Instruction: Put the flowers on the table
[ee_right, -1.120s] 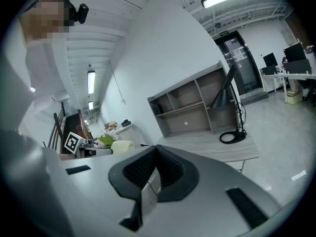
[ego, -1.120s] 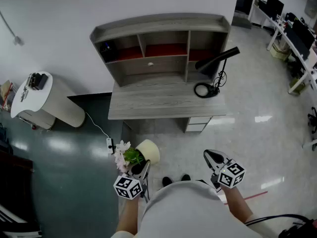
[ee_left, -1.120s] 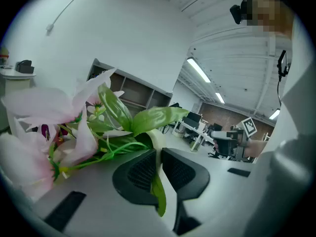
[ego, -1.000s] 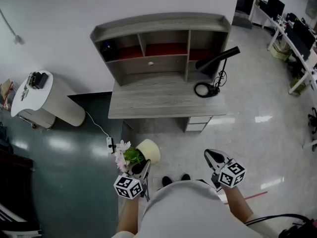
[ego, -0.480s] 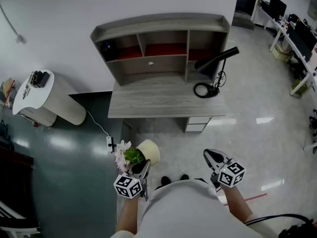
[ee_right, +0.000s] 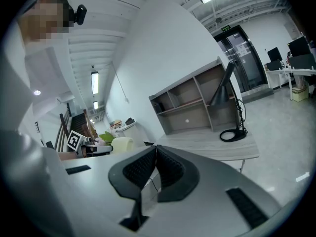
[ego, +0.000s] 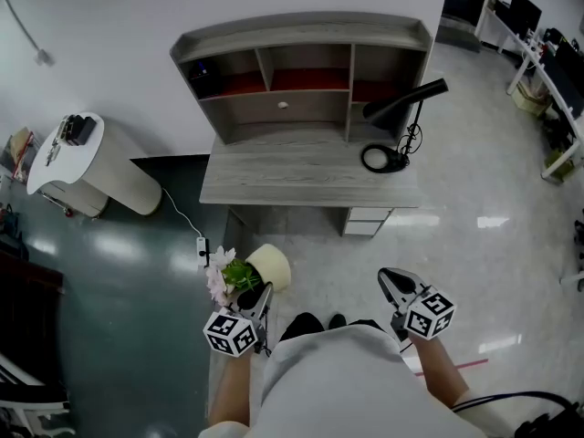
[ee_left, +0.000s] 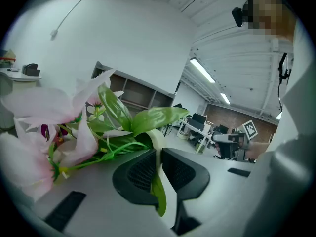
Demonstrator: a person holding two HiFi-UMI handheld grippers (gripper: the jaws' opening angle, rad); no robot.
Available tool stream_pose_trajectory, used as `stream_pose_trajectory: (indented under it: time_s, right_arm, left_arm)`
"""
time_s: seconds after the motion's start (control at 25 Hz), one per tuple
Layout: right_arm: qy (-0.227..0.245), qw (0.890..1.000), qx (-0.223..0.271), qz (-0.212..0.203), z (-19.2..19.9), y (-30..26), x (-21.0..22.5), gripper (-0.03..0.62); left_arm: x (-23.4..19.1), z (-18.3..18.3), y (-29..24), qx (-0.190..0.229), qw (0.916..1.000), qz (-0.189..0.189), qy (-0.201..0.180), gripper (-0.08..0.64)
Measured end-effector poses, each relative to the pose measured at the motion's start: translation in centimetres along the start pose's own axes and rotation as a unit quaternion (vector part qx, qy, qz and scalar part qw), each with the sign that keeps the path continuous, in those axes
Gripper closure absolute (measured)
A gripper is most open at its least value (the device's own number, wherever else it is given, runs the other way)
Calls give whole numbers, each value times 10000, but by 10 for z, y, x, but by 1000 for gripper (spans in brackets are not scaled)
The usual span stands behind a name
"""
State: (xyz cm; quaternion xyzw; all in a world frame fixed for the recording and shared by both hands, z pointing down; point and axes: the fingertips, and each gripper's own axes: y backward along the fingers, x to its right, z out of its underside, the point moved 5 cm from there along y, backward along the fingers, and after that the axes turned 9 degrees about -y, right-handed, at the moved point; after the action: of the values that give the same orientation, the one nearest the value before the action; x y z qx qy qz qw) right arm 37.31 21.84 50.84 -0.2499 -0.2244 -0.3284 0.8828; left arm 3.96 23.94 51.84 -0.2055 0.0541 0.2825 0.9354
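Observation:
In the head view a cream pot [ego: 266, 267] of pink flowers [ego: 219, 281] with green leaves hangs above the floor in front of the grey desk [ego: 306, 177]. My left gripper [ego: 258, 301] is shut on the pot's rim. The left gripper view shows the jaws pinching the pale rim [ee_left: 157, 141], with flowers [ee_left: 44, 117] and leaves [ee_left: 153, 118] spreading to the left. Off to the right, my right gripper [ego: 391, 283] is shut and holds nothing; its own view shows the jaws [ee_right: 155, 169] closed together, with the desk [ee_right: 212, 144] ahead.
A hutch of shelves [ego: 301, 71] and a black lamp [ego: 398, 117] stand on the desk. A white rounded stand [ego: 82, 167] with small items is at left. A power strip and cable [ego: 201, 245] lie on the floor. Office desks [ego: 547, 71] are at far right.
The view has shifted a little: the desk sits higher and slightly larger in frame, and both grippers sit slightly lower. The pot stays held in the left gripper.

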Motion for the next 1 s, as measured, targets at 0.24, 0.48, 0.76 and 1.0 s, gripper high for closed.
stream_pose_trajectory:
  time_s: [0.24,0.48,0.76,1.0]
  right_arm:
    - [-12,9999,-43,-97,1,0,1,574]
    - [-116,9998,-117,-102,3,-14,5,573]
    - [-80,9999,-96,-48,-8,-50,3,572]
    - [-103,9999,-44,88,-24,-88,-2,572]
  left_arm:
    - [-2,-2,7,60,9998,-189,-3,506]
    - [-17,1,8,38,9994,-328,97,506]
    - [-51,-7,-5,-7,9997,-227,-38,506]
    - [-93,-24,-24,-46,9999,-47,-94,506]
